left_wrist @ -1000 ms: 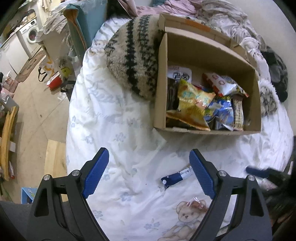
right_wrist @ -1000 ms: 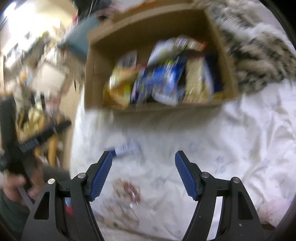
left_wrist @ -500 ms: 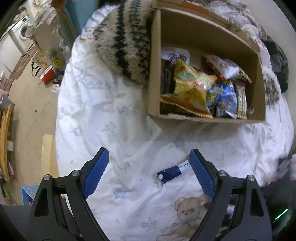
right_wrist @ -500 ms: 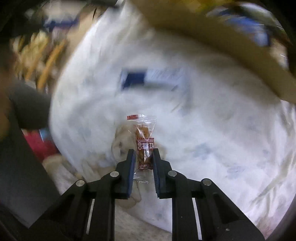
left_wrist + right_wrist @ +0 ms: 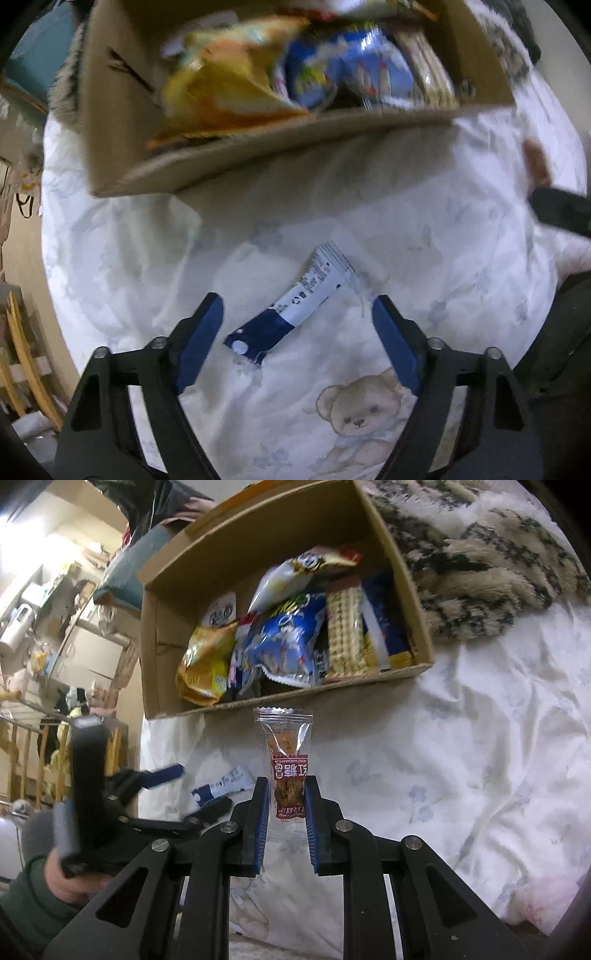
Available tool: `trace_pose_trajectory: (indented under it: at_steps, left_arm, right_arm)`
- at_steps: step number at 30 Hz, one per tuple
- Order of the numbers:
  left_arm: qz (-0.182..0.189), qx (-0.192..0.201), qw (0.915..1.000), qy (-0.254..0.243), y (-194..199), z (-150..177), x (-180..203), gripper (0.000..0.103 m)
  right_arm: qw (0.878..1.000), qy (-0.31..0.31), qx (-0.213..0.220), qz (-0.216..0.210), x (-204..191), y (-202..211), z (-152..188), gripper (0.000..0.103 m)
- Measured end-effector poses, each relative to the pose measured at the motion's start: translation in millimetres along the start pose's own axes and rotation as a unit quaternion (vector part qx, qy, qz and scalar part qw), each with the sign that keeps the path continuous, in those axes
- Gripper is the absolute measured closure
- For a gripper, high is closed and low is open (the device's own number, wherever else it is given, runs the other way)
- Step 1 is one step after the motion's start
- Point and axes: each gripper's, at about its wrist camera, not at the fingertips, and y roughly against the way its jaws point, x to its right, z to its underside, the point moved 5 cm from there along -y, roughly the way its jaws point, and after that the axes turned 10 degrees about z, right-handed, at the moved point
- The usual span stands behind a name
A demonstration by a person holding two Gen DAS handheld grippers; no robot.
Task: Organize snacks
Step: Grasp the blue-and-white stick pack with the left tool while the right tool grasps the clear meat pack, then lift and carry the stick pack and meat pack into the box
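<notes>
My right gripper is shut on a small clear snack packet with a red label and holds it upright above the bed, in front of the cardboard box. The box holds several snack bags, and it also shows in the left wrist view. My left gripper is open, low over the white quilt, with a blue and white snack stick lying between its fingers. That stick and the left gripper show at the left in the right wrist view.
A furry patterned blanket lies right of the box. A teddy bear print is on the quilt near my left gripper. The bed edge drops at the left to a floor with cluttered shelves.
My right gripper has lifted the clear packet off the quilt and turned toward the box. My left gripper has moved down and closer, so the blue and white stick lies between its fingers.
</notes>
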Motion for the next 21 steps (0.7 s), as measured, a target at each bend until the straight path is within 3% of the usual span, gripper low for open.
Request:
trace_pose_trajectory:
  at_steps: [2,4,5,11,16,21]
  left_arm:
    - [0.001,-0.011,0.9999,0.001,-7.5,1.2,-0.1,0.04]
    - [0.0,-0.02,0.9998,0.003,-11.4,2.6,-0.9,0.076]
    - [-0.002,-0.02,0.9998,0.0,-10.9,3.8,-0.8,0.085]
    - [0.052,0.028,0.9981,0.016,22.0,3.1,5.2,0.089]
    - [0.074,0.068,0.9947,0.024,49.0,6.2,9.9,0.089]
    - [0.112,0.156,0.9802,0.047,95.9,-5.4,3.7,0.089]
  right_arm:
    - [1.0,-0.003,0.001,-0.001,2.9,0.0,-1.2,0.084]
    - [1.0,-0.002,0.001,-0.001,3.5,1.4,2.7,0.084]
    - [1.0,-0.002,0.001,-0.001,2.7,0.7,2.1,0.084]
    - [1.0,0.007,-0.001,-0.005,-5.5,-1.7,3.5,0.084]
    - [1.0,0.005,0.002,-0.003,-3.6,0.1,1.5,0.084]
    - [1.0,0.004,0.021,-0.013,-9.0,9.1,-3.5,0.084]
